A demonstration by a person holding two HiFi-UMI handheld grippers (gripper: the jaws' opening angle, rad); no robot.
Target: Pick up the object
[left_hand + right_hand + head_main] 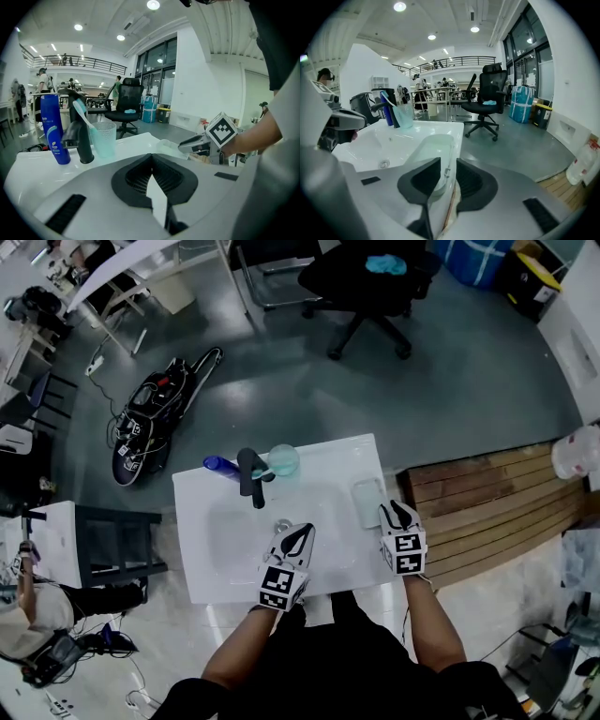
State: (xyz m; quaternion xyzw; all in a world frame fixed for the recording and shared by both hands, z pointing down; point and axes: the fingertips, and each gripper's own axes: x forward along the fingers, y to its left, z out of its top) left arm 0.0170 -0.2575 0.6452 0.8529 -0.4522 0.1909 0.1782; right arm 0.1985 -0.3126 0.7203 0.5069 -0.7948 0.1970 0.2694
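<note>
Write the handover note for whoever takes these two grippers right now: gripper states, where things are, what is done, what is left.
Left gripper: jaws together, empty, above the sink.
Right gripper: jaws apart at the near end of the pale green tray, which lies on the sink's right rim. The tray's edge runs between the jaws, not clamped.
Faucet, blue bottle and cup stand at the far rim, away from both grippers.
Done: right gripper lined up on the tray, probably the object meant.
Left: close on the tray and lift it.
</note>
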